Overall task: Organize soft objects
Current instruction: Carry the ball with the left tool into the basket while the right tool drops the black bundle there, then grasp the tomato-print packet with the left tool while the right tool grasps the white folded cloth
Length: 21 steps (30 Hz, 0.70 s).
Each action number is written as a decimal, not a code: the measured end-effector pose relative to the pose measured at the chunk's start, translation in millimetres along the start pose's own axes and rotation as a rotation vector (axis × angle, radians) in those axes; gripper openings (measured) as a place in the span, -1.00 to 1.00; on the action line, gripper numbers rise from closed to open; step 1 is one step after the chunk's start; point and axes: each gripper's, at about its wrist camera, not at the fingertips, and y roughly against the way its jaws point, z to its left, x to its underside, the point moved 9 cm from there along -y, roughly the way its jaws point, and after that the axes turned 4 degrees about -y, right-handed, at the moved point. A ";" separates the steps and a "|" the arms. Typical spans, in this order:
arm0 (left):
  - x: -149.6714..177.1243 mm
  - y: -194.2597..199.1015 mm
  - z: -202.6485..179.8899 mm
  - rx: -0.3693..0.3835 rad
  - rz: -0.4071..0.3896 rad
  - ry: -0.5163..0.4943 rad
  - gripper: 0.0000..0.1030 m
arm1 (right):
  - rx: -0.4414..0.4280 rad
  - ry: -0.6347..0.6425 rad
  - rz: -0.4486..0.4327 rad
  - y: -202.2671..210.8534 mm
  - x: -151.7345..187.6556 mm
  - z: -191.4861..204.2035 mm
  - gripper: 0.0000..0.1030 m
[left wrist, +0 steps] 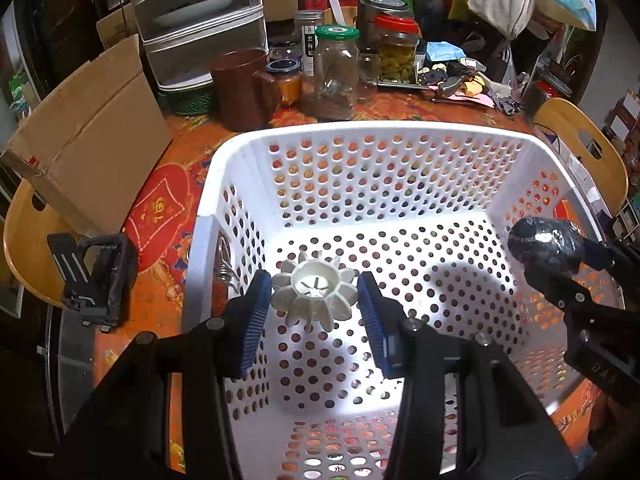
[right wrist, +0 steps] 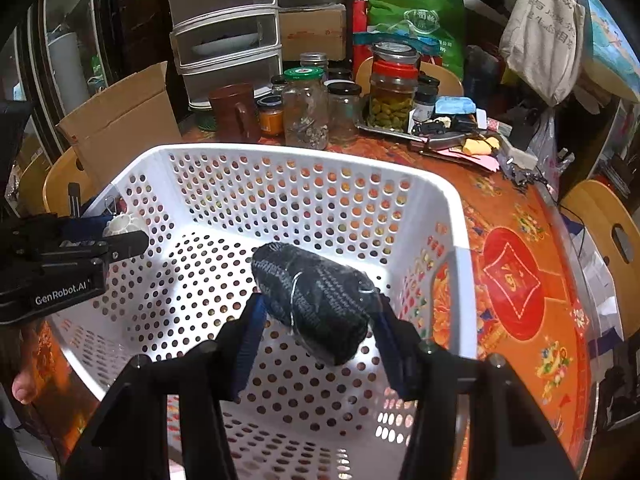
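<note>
A white perforated basket (left wrist: pixel 400 130) (right wrist: pixel 320 156) stands on the table under both grippers. My left gripper (left wrist: pixel 314 300) is shut on a white ribbed star-shaped soft object (left wrist: pixel 314 294) and holds it above the basket floor near the left wall; it also shows in the right wrist view (right wrist: pixel 122 224). My right gripper (right wrist: pixel 316 312) is shut on a dark knitted roll wrapped in clear plastic (right wrist: pixel 316 300), held over the basket's middle right. The roll also shows in the left wrist view (left wrist: pixel 548 240), at the right.
Glass jars (left wrist: pixel 336 72), a brown mug (left wrist: pixel 240 88), grey drawers (left wrist: pixel 200 20) and clutter stand behind the basket. A cardboard box (left wrist: pixel 92 136) and a black holder (left wrist: pixel 96 280) are left of it. Wooden chairs (right wrist: pixel 608 236) flank the red-patterned table (right wrist: pixel 516 272).
</note>
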 end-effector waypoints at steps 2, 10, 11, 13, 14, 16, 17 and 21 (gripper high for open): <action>1.0 -2.2 0.2 0.005 0.001 0.004 -0.18 | 0.002 0.000 0.002 -1.8 0.5 -0.7 0.03; -1.1 -0.7 -4.8 0.009 -0.024 -0.008 0.15 | -0.007 0.000 -0.013 2.4 1.5 1.9 0.20; -1.5 0.6 -5.8 0.008 -0.027 -0.012 0.24 | -0.014 -0.003 -0.017 3.7 1.1 2.3 0.22; -2.9 6.8 -7.7 0.005 -0.045 -0.025 0.33 | -0.022 -0.003 -0.030 10.5 0.0 3.8 0.31; -3.8 11.2 -8.0 0.002 -0.058 -0.030 0.46 | -0.015 0.000 -0.041 15.0 -1.0 3.6 0.35; -5.7 24.6 -7.2 -0.011 -0.092 -0.032 0.74 | -0.009 -0.004 -0.063 23.7 -2.6 3.1 0.63; -5.6 31.7 -6.8 -0.016 -0.108 -0.037 0.89 | -0.009 -0.013 -0.074 30.0 -2.9 1.9 0.73; -1.4 62.4 -0.6 -0.079 -0.161 -0.075 0.99 | -0.017 -0.024 -0.109 51.2 0.3 -0.7 0.98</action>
